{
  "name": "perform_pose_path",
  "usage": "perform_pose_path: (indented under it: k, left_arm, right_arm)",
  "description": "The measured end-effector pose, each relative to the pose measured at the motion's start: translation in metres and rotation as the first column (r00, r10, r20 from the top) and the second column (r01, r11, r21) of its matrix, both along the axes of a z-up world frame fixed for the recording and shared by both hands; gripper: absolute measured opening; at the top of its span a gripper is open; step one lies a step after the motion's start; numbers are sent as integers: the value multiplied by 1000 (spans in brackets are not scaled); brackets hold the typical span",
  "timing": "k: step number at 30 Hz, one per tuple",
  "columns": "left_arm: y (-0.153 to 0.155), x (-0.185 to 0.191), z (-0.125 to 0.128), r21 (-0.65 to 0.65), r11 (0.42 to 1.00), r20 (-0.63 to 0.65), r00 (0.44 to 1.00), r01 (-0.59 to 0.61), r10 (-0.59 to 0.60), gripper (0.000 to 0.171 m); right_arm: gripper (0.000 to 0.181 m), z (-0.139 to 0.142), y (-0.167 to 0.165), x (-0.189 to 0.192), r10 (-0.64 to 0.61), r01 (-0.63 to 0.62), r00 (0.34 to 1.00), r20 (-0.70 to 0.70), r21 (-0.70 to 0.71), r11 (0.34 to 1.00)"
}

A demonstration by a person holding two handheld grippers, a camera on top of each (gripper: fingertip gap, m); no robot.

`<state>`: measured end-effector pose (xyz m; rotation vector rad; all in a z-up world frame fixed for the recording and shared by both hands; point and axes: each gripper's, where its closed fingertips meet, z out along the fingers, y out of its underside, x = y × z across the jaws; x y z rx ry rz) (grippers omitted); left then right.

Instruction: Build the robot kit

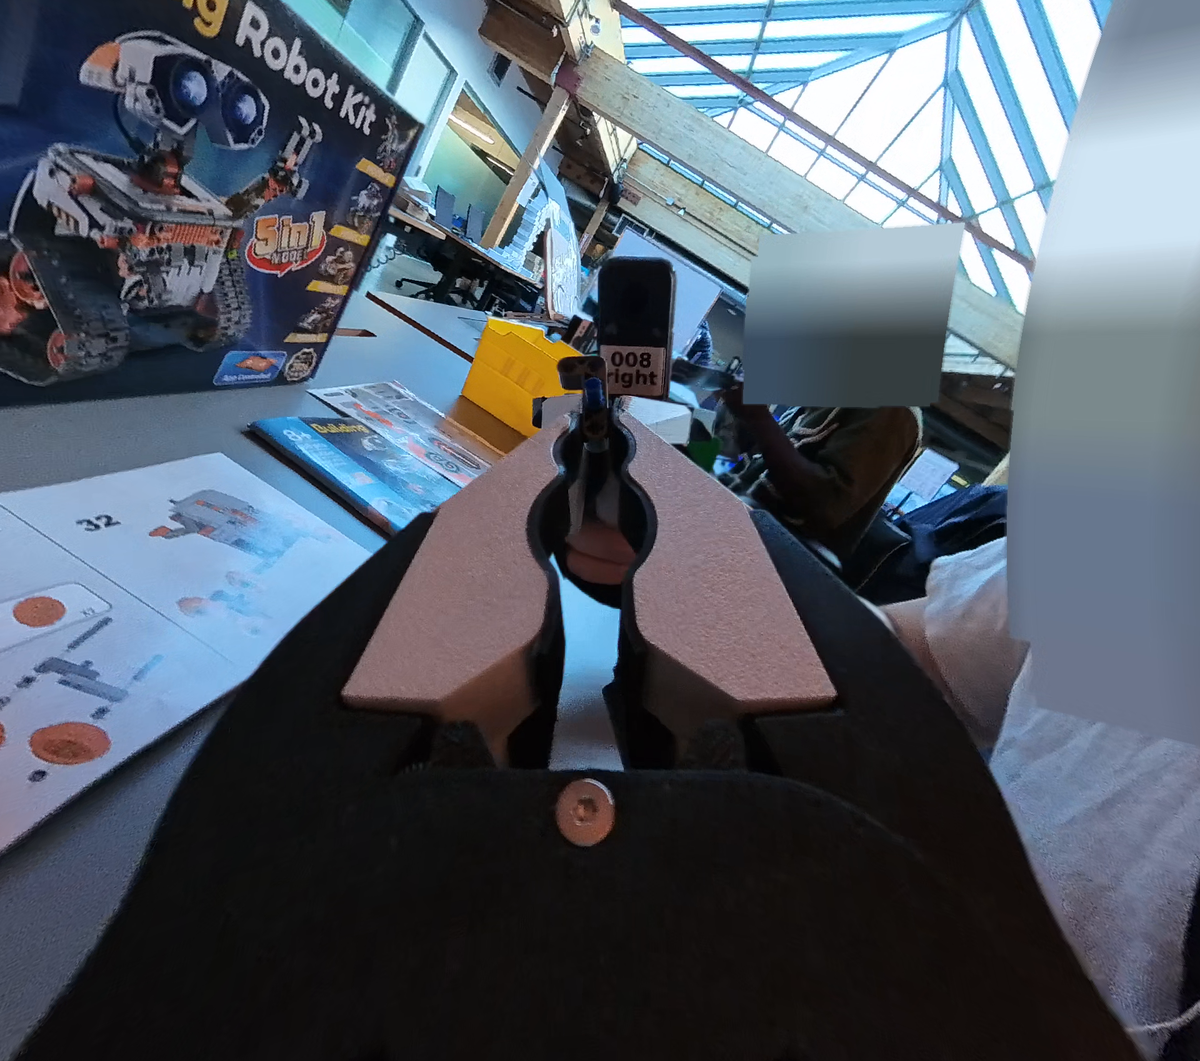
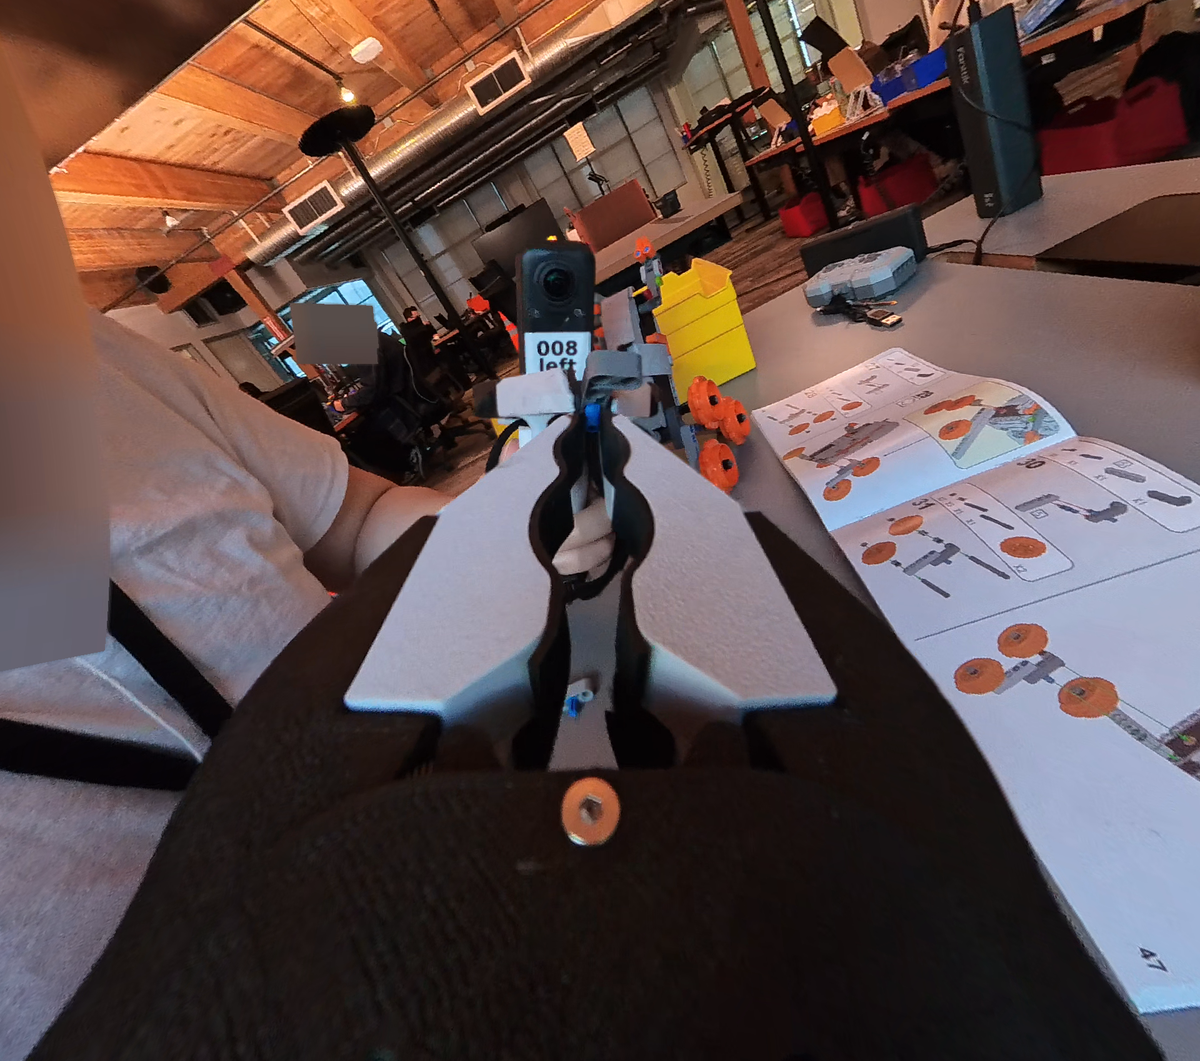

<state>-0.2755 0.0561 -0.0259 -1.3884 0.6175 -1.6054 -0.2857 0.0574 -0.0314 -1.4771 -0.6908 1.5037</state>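
My two grippers face each other tip to tip above the grey table [image 2: 909, 328]. My left gripper [image 1: 592, 420] is shut on a small dark grey building piece with a blue pin [image 1: 592, 390] sticking out of its tip. My right gripper [image 2: 591, 427] is shut on a thin grey beam with a blue pin [image 2: 591, 418]; a bent grey beam [image 2: 617, 374] sits just past its tip. The right gripper also shows in the left wrist view [image 1: 552, 413], and the left gripper in the right wrist view [image 2: 536, 392]. Whether the two pieces are joined is hidden.
A robot kit box [image 1: 162, 153] stands at the left. An open instruction booklet [image 2: 974, 510] lies beside me, a closed one [image 1: 389, 465] farther off. A yellow bin [image 2: 704, 335], a part-built model with orange wheels [image 2: 714, 426] and a grey hub [image 2: 857, 276] stand behind. A small loose piece [image 2: 578, 698] lies below. Both grippers' tips are close together, under 4 cm apart.
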Motion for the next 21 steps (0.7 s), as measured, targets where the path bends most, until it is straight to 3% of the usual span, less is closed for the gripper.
perform_pose_path:
  k: [7, 21]
  left_arm:
    - [-16, 2, 6, 156, 987, -60, 998, 42, -33, 6]
    - [-23, 5, 4, 205, 976, -190, 981, 70, -31, 5]
  right_arm:
    - [3, 6, -14, 2, 28, -38, 997, 69, 148, 988]
    - [3, 1, -23, -2, 81, -99, 991, 103, 189, 977]
